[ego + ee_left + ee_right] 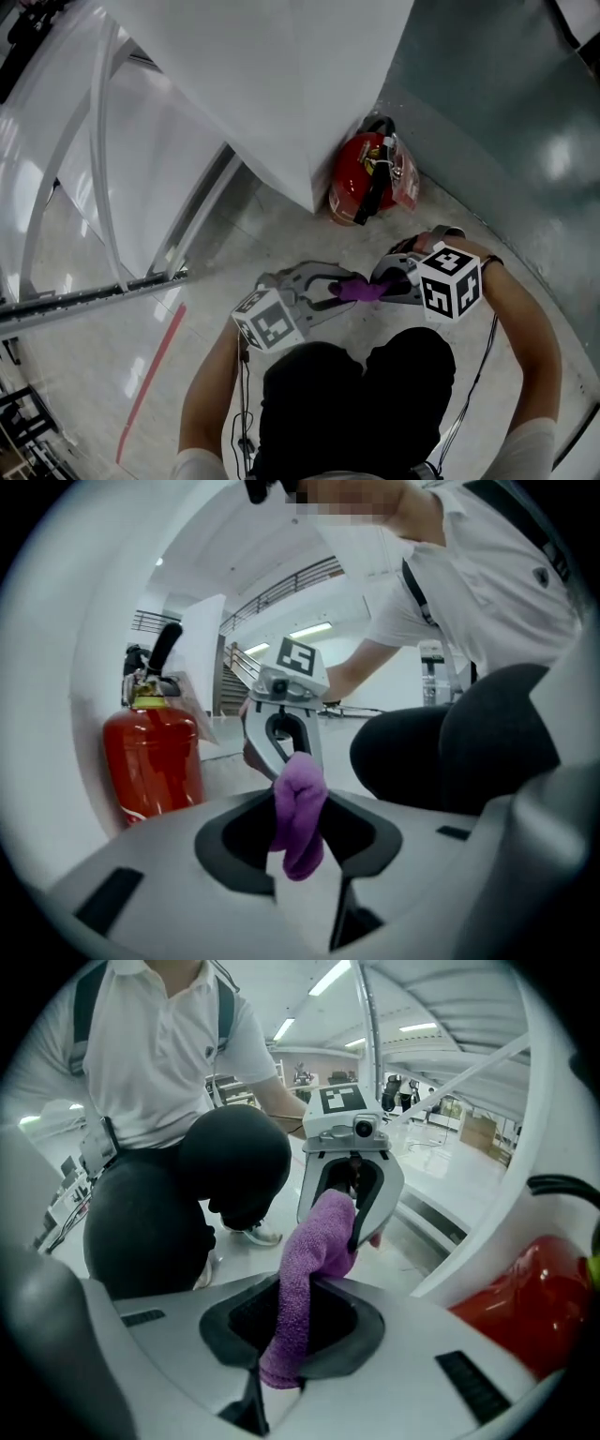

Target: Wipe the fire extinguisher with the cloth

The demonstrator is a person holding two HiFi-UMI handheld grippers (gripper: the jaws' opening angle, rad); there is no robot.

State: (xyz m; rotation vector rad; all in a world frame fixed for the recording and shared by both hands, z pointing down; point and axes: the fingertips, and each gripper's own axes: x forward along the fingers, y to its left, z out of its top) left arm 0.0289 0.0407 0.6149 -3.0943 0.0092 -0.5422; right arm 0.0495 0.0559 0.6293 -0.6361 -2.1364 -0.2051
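Observation:
A red fire extinguisher (pixel 361 178) stands on the floor in the corner of a white wall; it also shows in the left gripper view (pixel 150 757) and the right gripper view (pixel 525 1312). The two grippers face each other just in front of my knees, with a purple cloth (pixel 361 290) stretched between them. The left gripper (pixel 330 289) is shut on one end of the cloth (pixel 299 813). The right gripper (pixel 386 281) is shut on the other end (pixel 305 1288). Both stand a short way from the extinguisher, not touching it.
A white slanted panel (pixel 281 84) overhangs the extinguisher on its left. A grey-green wall (pixel 506 112) runs behind it to the right. A metal rail (pixel 94 295) and a red floor line (pixel 150 375) lie to the left. My knees (pixel 356 394) are below the grippers.

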